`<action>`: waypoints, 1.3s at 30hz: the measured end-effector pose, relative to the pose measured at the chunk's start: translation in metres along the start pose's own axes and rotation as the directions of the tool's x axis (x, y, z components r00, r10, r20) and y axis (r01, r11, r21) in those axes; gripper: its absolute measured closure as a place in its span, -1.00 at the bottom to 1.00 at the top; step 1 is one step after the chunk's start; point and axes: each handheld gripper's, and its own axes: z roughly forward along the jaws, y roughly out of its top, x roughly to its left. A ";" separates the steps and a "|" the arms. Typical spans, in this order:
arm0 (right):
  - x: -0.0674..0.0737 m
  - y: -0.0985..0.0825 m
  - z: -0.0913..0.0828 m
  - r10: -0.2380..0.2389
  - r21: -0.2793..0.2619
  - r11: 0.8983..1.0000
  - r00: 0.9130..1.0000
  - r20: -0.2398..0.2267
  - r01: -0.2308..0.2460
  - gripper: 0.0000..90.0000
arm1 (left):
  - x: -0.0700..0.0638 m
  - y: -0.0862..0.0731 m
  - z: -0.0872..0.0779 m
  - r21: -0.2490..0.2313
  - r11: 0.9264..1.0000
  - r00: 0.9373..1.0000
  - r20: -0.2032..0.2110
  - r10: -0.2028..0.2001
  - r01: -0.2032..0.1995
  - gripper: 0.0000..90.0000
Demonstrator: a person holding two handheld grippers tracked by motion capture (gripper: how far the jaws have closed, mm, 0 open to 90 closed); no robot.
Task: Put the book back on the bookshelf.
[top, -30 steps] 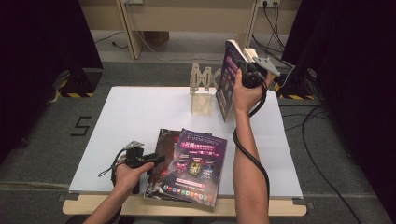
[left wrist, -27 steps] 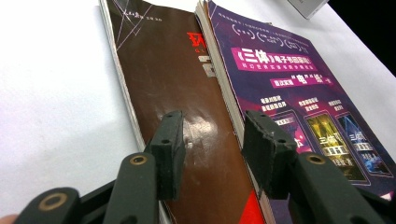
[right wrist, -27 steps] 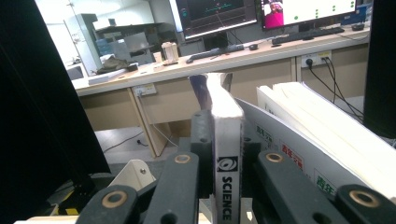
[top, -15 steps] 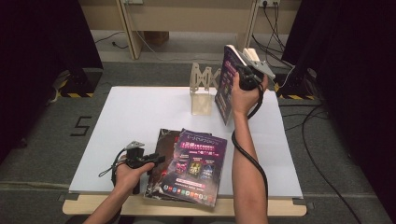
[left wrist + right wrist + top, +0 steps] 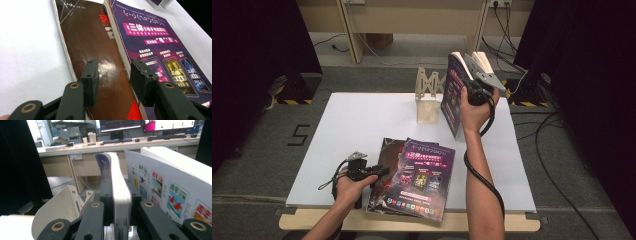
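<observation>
Nearest the person, the left gripper (image 5: 362,170) rests low on the white table (image 5: 362,125), just beside a stack of two magazines. Its jaws stand apart with nothing between them: in the left gripper view they hover over the brown magazine (image 5: 100,57), whose glossy cover lies directly beneath and ahead of both pads, while the purple magazine (image 5: 160,55) lies on top of it, overlapping it from the right-hand jaw outward.

Farther off, the right gripper (image 5: 474,92) is raised above the far right part of the table. Its jaws sit on either side of the edge of an upright magazine (image 5: 117,192), and they have just been opening a little; the pages remain between the pads, touching them. To the left of those jaws and slightly below stands the pale wooden rack (image 5: 62,207). To the right of the jaws, just beside the gripped one, leans another magazine (image 5: 170,192) with a white printed cover
</observation>
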 end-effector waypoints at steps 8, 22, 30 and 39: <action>-0.004 -0.001 -0.007 0.016 0.024 1.000 1.000 -0.007 -0.016 0.76 | 0.000 0.000 0.000 0.004 1.000 1.000 0.000 0.001 -0.001 0.28; -0.007 0.003 -0.007 0.017 0.090 0.996 1.000 -0.013 -0.015 0.82 | 0.000 0.000 0.001 0.007 1.000 1.000 0.003 0.000 0.000 0.28; -0.009 0.006 -0.007 0.020 0.114 0.993 1.000 -0.015 -0.018 0.85 | 0.000 0.000 0.001 0.008 1.000 1.000 0.004 0.003 -0.003 0.28; -0.006 0.009 0.004 0.048 0.078 0.996 0.999 -0.014 -0.047 0.85 | 0.001 0.001 0.001 0.007 1.000 1.000 0.002 0.002 -0.002 0.28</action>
